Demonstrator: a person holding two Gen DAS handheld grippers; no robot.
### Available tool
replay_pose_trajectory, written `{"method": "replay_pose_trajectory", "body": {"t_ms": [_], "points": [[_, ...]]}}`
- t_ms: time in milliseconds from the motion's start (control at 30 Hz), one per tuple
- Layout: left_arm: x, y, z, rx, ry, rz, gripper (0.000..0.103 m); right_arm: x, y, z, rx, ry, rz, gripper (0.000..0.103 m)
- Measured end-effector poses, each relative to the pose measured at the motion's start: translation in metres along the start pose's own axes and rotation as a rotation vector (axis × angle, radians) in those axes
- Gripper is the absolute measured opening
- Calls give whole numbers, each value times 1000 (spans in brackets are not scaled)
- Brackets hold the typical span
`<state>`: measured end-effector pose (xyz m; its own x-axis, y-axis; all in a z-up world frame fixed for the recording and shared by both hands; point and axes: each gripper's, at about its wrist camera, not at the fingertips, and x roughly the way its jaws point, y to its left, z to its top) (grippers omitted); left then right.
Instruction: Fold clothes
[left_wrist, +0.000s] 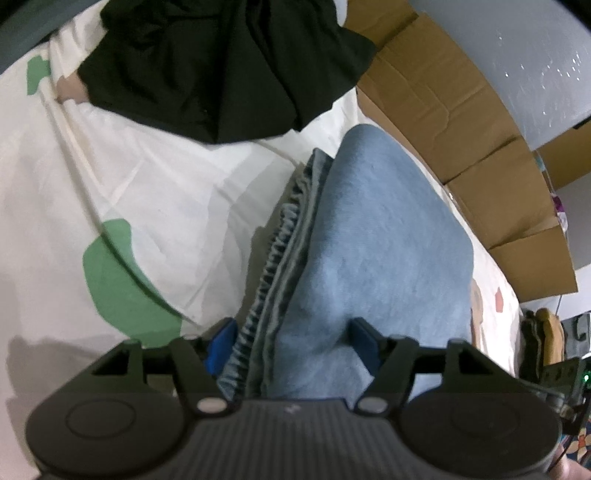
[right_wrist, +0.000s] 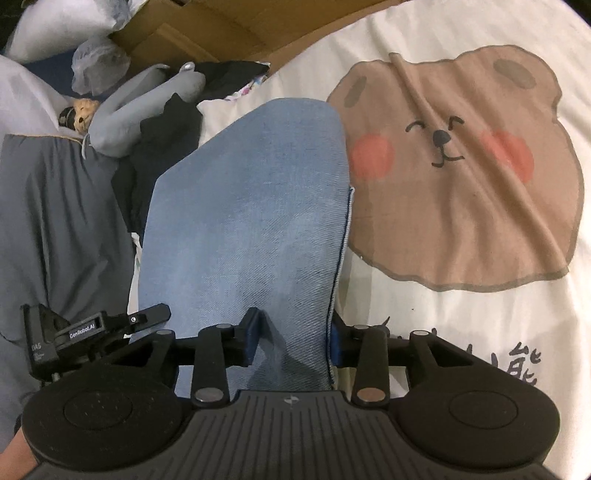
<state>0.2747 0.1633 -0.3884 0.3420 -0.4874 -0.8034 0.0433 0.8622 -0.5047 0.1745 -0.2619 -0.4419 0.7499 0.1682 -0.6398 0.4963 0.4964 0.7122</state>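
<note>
Denim jeans (left_wrist: 369, 240) run lengthwise ahead from both our tongs: left tongs (left_wrist: 291, 341) and right tongs (right_wrist: 293, 336) clamp the near end.

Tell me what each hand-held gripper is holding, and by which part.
Both flank the folded blue jeans. The right hand-held gripper pinches the near end by its seamed side edge. The left hand-held gripper straddles the elastic-waistband edge; whether it grips cannot be told.
</note>
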Motion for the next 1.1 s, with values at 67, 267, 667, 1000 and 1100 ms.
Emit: {"method": "replay_pose_trajectory", "body": {"t_ms": [67, 267, 667, 1000, 1100], "points": [[0, 0, 0, 7, 4, -4, 70, -6, 5, 3, -33, -6, 10, 19], [2, -6, -2, 24, 18, -28, 69, -27, 9, 7, 21, -17, 46, 16], [42, -74, -21, 98, 113, -108, 69, -98, -29, 14, 77, -44, -15, 16], [72, -131, -35, 165, 169, -137, 68, -147, -72, 14, 118, -81, -58, 16], [80, -145, -39, 177, 183, -147, 68, -158, -82, 15, 131, -92, -71, 16]]}}
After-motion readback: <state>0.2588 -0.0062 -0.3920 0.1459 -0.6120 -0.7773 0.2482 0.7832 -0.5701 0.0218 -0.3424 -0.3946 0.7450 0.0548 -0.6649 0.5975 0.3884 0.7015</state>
